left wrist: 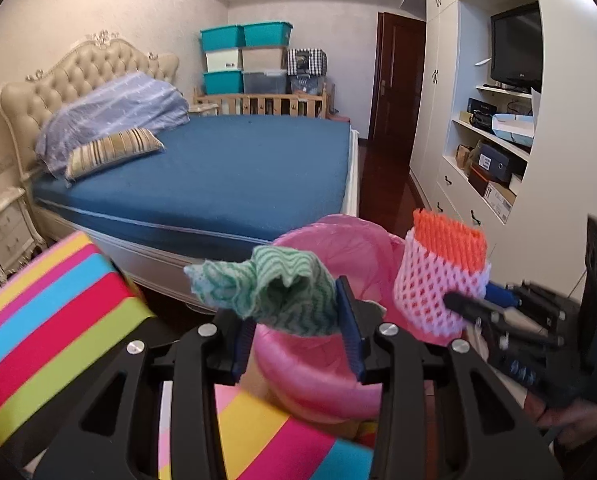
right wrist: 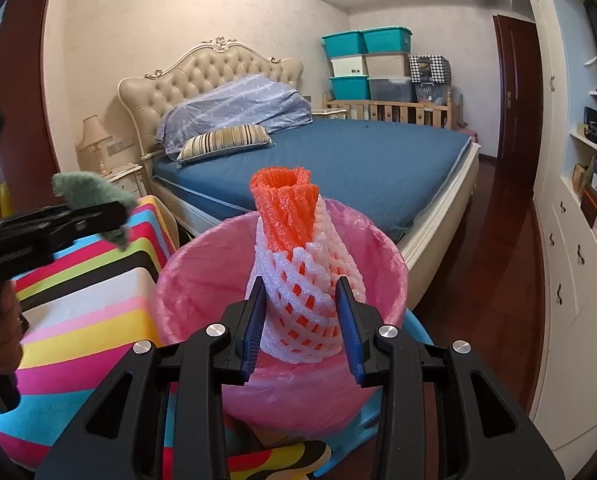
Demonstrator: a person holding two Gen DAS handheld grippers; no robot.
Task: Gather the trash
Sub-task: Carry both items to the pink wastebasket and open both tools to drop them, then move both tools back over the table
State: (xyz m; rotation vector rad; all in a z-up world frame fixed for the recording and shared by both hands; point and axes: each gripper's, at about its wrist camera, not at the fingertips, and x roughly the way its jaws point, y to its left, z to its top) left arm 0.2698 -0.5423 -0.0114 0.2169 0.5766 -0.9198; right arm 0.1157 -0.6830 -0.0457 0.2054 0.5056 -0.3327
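Left of the bin (right wrist: 202, 264), over the striped cushion (right wrist: 98, 288): left gripper (left wrist: 298, 320) clenched on a crumpled green cloth (left wrist: 274, 292), pads pressed into its lower folds, wad bunched up above the fingers with no clear long axis. Just short of the bin's near-left rim, by the right wrist view — not yet over the opening.

Over the bin itself: pink, bag-lined, mouth up and unobstructed, standing off the foot corner of the bed (right wrist: 358, 160).

Right of center, above the bin: right gripper (right wrist: 300, 320) grasping the base of a foam net sleeve (right wrist: 294, 264), white mesh around an orange core. Long axis upright, leaning slightly left, top clear of the rim. Pads only lightly on the mesh, little squeeze visible.

Judged nearer the drop — right hand, sleeve already above the opening; left hand needing a short carry rightward over the rim.
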